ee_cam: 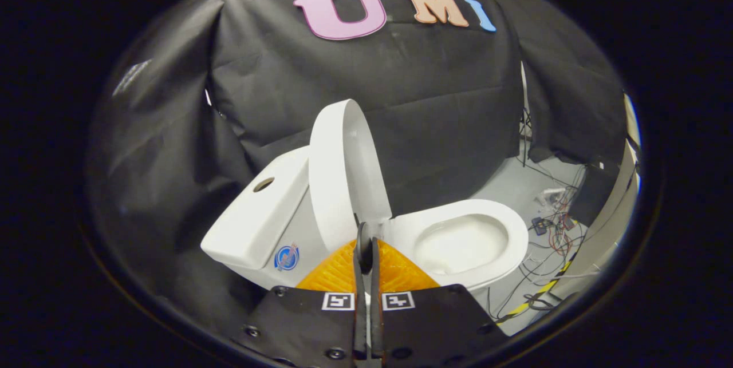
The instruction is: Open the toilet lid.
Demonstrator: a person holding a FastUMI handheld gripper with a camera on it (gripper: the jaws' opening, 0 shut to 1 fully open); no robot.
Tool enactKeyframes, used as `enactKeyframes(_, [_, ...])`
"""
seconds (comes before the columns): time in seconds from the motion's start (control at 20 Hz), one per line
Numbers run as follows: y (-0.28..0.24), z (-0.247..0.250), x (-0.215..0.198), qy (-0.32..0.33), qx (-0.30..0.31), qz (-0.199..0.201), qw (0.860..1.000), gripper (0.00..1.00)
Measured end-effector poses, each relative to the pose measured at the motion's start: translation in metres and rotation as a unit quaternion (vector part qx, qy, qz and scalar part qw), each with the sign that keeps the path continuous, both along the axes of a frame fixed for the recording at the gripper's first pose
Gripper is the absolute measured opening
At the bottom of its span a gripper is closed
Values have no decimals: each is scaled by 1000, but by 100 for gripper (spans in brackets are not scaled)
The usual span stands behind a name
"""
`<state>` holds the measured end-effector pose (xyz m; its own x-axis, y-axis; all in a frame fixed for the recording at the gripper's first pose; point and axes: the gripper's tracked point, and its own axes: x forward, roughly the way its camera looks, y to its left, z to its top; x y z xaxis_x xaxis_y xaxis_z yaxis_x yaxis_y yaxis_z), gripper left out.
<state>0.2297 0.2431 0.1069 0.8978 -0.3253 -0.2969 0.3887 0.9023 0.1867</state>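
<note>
White toilet lid (338, 173) stands raised against the tank (257, 219); the tool (367, 242), closed on nothing, could knock it back down if swung carelessly.

Tongs (367, 236) hide the raised lid's (338, 173) hinge.

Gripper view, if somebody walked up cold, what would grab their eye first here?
Probably the white toilet lid, standing raised against the tank just beyond the fingers, with the open bowl beside it. Next, the gripper: its fingers are pressed together with nothing between them, tips near the lid's base. A tangle of cables lies on the floor past the bowl.
</note>
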Motion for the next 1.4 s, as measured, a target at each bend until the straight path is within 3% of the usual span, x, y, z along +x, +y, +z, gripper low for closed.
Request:
enactKeyframes(0.55, [49, -1, 26, 25, -67, 39, 997, 3])
enactKeyframes(0.65, [55, 0, 29, 23, -84, 46, 995, 10])
enactKeyframes(0.9, [65, -2, 33, 22, -108, 43, 993, 10])
enactKeyframes(1.0, [66, 1, 34, 18, -109, 43, 993, 23])
enactKeyframes(1.1, [69, 1, 37, 13, -110, 51, 993, 22])
enactKeyframes(1.4, [86, 0, 35, 38, -162, 92, 982, 87])
